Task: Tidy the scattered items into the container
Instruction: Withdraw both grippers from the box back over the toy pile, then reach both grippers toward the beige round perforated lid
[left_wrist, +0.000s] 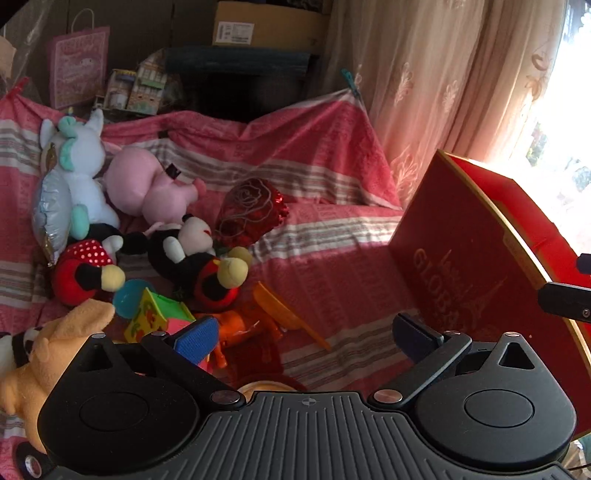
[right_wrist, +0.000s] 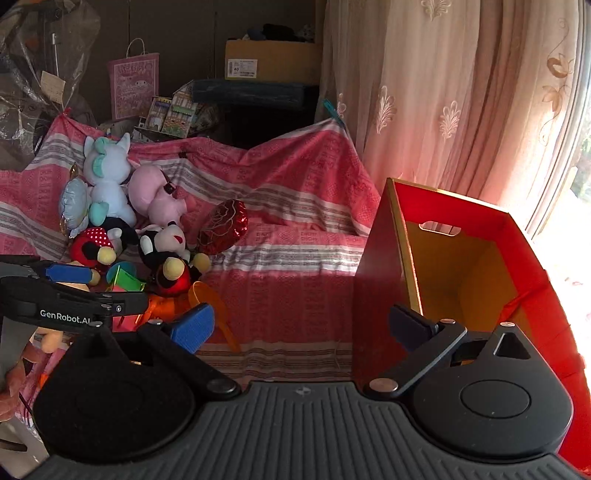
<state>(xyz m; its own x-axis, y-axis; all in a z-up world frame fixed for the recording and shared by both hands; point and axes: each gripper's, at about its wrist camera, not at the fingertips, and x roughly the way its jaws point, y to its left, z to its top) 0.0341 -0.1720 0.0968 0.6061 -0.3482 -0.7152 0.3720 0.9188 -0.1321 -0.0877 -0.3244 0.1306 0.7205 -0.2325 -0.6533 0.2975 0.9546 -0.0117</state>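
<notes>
Both tools idle, jaws spread wide, nothing held: left gripper (left_wrist: 308, 334) over the toy pile, right gripper (right_wrist: 303, 325) facing the red box (right_wrist: 380, 266). Box stands at 3 o'clock in both views, open top showing a bare yellow interior with a handle slot; no toys inside as far as can be seen. Scattered items lie at 9 to 10 o'clock on the striped pink cloth (left_wrist: 332, 258): a pale blue plush (left_wrist: 86, 166), a pink plush (left_wrist: 147, 181), two mouse dolls (left_wrist: 192, 254), a red heart balloon (left_wrist: 251, 210), and nearer in an orange scoop (left_wrist: 280, 310), an orange toy (left_wrist: 236, 332), a foam block (left_wrist: 155, 314) and a tan plush (left_wrist: 55, 350). Likely step: first pick by the left gripper. Judgement: take the orange toy just ahead of the blue pads (left_wrist: 197, 334); close across its body, not the scoop handle beside it. Lift clear before swinging toward 3 o'clock. Keep the right gripper out of the box mouth. Soft plush should compress; squeeze the torso rather than a limb.
</notes>
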